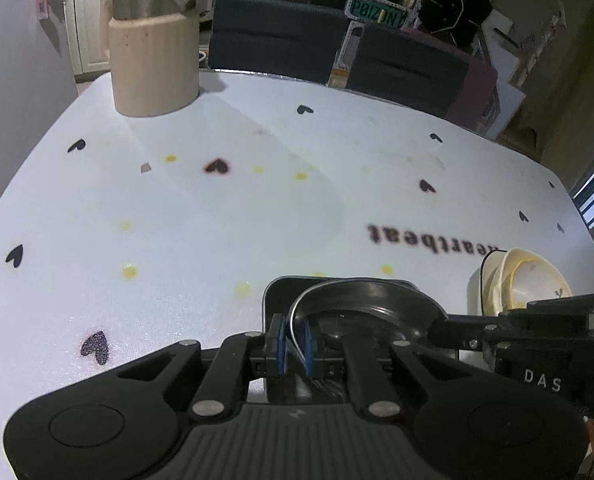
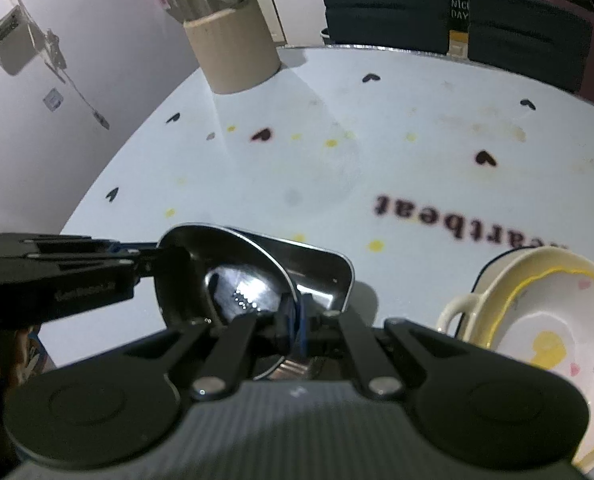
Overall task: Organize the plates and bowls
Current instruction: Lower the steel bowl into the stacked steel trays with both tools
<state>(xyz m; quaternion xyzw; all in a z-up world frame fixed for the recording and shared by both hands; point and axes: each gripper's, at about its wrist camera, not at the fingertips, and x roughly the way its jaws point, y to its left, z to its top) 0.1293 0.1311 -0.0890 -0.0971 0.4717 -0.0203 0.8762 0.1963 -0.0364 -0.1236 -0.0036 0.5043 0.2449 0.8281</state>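
Observation:
A round steel plate (image 1: 371,296) lies on a rectangular steel tray (image 1: 273,292) at the near edge of the white table. My left gripper (image 1: 295,344) is shut on the plate's rim, its blue pads on either side of it. My right gripper (image 2: 295,320) is shut on the opposite rim of the same plate (image 2: 225,272), above the tray (image 2: 333,272). Each gripper shows in the other's view, the right one (image 1: 537,320) and the left one (image 2: 57,276). A cream bowl with a yellow rim (image 2: 545,320) sits in a white handled dish (image 2: 457,308) to the right, also in the left wrist view (image 1: 529,280).
A beige and steel kettle (image 1: 153,44) stands at the far left of the table (image 1: 217,216), also seen in the right wrist view (image 2: 229,28). Two dark chairs (image 1: 281,36) stand behind the far edge. A white wall (image 2: 57,100) runs along the left.

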